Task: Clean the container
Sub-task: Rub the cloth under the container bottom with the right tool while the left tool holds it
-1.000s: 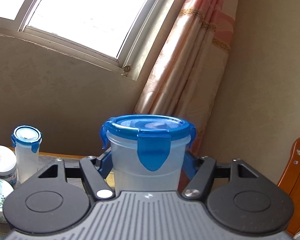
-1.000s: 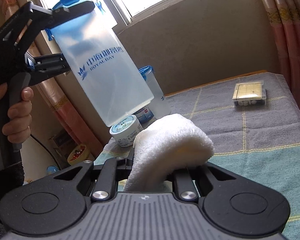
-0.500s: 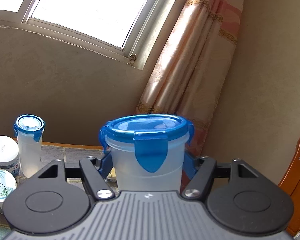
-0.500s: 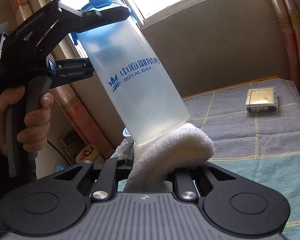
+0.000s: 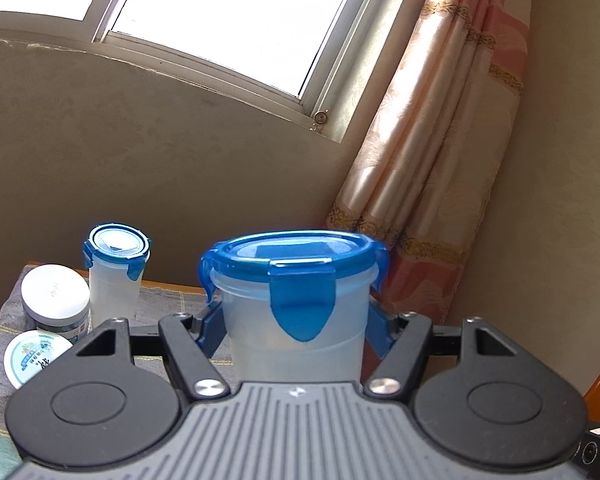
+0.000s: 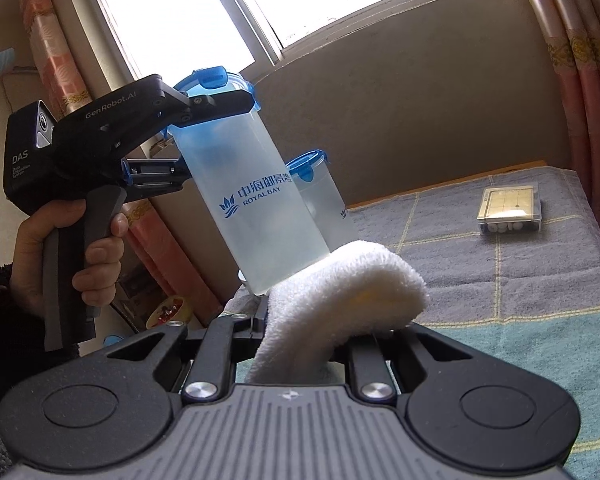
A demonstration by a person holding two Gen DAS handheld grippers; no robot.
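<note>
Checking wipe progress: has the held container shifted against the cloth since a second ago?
Yes. The container has swung right and down until its base meets the white cloth, judged against the window frame.

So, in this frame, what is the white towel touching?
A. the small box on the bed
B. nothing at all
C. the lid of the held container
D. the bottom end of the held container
D: in the right wrist view the towel meets the bottom edge of the tilted container, well below its blue lid.
</note>
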